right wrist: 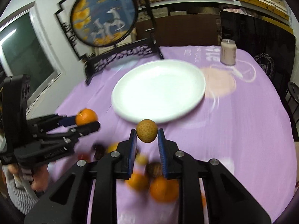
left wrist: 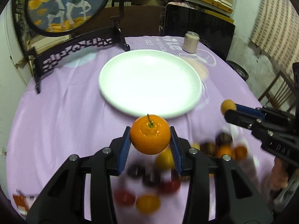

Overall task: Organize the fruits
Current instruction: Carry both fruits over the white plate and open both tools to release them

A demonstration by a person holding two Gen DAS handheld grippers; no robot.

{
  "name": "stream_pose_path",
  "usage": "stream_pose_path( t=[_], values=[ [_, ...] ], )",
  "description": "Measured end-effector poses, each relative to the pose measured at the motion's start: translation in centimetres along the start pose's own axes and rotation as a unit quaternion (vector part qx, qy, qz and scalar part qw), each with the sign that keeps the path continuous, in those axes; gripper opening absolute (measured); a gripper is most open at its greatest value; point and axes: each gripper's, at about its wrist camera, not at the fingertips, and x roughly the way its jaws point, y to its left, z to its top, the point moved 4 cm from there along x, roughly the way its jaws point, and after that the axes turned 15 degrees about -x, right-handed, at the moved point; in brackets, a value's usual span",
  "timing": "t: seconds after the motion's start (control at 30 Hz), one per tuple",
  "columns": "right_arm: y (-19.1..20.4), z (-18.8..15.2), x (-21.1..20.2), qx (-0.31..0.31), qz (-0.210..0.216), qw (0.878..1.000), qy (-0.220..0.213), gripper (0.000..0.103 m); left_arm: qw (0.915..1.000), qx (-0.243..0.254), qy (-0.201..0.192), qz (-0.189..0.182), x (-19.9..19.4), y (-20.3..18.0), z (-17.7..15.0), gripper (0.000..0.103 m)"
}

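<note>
In the left wrist view my left gripper [left wrist: 150,136] is shut on an orange [left wrist: 150,134] with a green stalk, held above the purple cloth just short of the white plate [left wrist: 149,78]. Off to the right, my right gripper [left wrist: 229,110] holds a small tan round fruit [left wrist: 228,106]. The right wrist view shows that netted tan fruit [right wrist: 146,130] pinched between the blue pads of my right gripper [right wrist: 146,133], in front of the plate [right wrist: 158,89]. The left gripper [right wrist: 87,121] and its orange [right wrist: 86,116] are at the left. A blurred pile of fruits [left wrist: 168,171] [right wrist: 149,177] lies below both grippers.
A pale drink can [left wrist: 191,42] [right wrist: 228,51] stands behind the plate. A round painted screen on a black stand [left wrist: 65,5] [right wrist: 103,16] occupies the table's back left. A person's hand [right wrist: 39,179] grips the left tool. An orange box [left wrist: 20,201] lies at the near left edge.
</note>
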Motion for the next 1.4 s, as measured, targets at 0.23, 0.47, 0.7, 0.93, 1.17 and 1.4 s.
stream_pose_path(
  t=[0.23, 0.47, 0.7, 0.93, 1.17, 1.4],
  values=[
    [-4.2, 2.6, 7.4, 0.057, 0.006, 0.998, 0.034, 0.023, 0.9985, -0.035, 0.037, 0.02, 7.1, 1.0, 3.7, 0.041],
    [-4.8, 2.4, 8.5, 0.06, 0.023, 0.998, 0.03, 0.024, 0.9991, -0.035, 0.023, 0.005, 6.9, 1.2, 3.3, 0.055],
    [-4.4, 2.4, 6.5, 0.064, 0.018, 0.998, 0.012, 0.028, 0.9983, -0.058, 0.009, 0.0, 4.9, 2.2, 3.2, 0.056],
    [-3.6, 2.4, 3.5, 0.071, 0.009, 0.997, -0.025, 0.039, 0.9972, -0.071, -0.023, 0.003, 0.8, 3.8, 0.9, 0.058],
    [-2.3, -3.0, -2.1, 0.079, -0.002, 0.995, -0.058, 0.048, 0.9974, -0.069, -0.014, 0.011, -2.0, 6.3, -5.1, 0.06],
    [-2.8, -9.0, -4.6, 0.132, -0.01, 0.989, -0.061, 0.055, 0.9982, -0.053, -0.01, 0.025, -3.6, 7.9, -9.9, 0.061]
  ],
)
